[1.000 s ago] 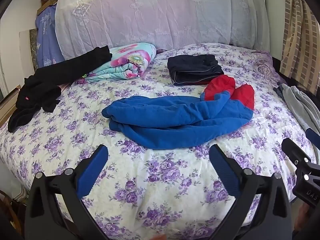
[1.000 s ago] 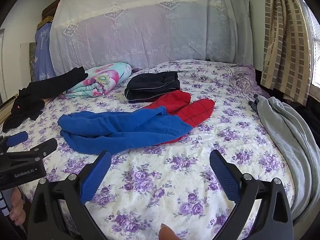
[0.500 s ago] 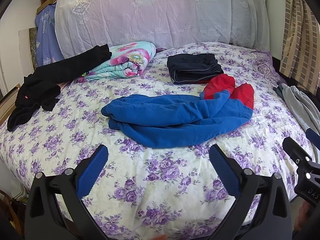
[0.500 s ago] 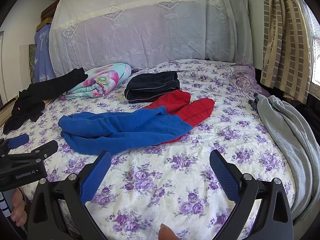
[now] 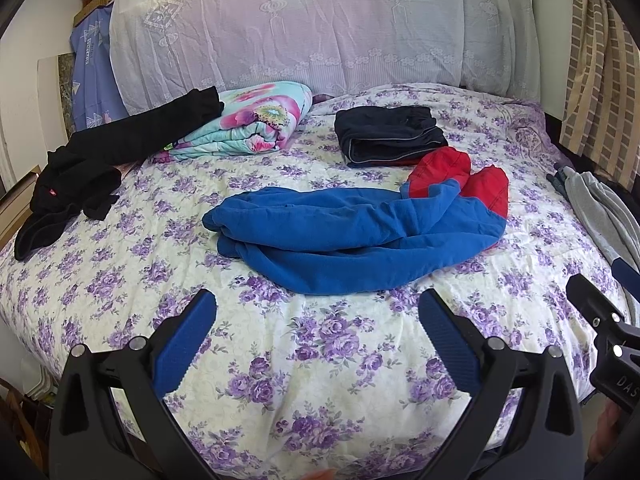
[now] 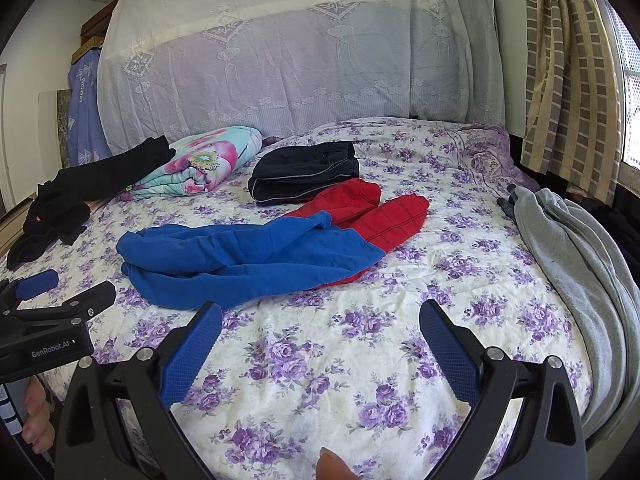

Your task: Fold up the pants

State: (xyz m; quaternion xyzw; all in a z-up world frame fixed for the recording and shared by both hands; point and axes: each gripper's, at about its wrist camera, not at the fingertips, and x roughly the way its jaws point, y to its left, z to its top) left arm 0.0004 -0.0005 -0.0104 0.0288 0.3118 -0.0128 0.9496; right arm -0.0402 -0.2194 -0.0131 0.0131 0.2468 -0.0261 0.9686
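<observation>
Left wrist view: we log the left tool (image 5: 318, 312) with its jaws spread wide, holding nothing, poised above the near part of the bed (image 5: 320, 360). Its fingers (image 5: 184, 344) carry blue ribbed pads on black frames. The right tool (image 6: 320, 320) shows the same wide, bare stance in the right wrist view, with blue cross-hatched pads.

We find the pants (image 5: 352, 236) lying across the middle of the bed, ahead of both tools and untouched. The fabric looks like soft, thick fleece: blue over most of the length, red at the two rounded ends, which lie side by side toward the right. The legs are loosely doubled, with rumpled rolls at the left end and a curved lower edge.

The bed cover is a cream quilt printed with purple roses, lightly wrinkled. Just beyond the red ends sits a folded dark garment (image 5: 390, 136), a neat rectangular stack that the red ends appear to touch. A rolled floral blanket (image 5: 252, 120) lies at far left, with a black garment (image 5: 100, 164) draped over it. A grey garment (image 6: 576, 280) hangs at the right edge of the bed.
</observation>
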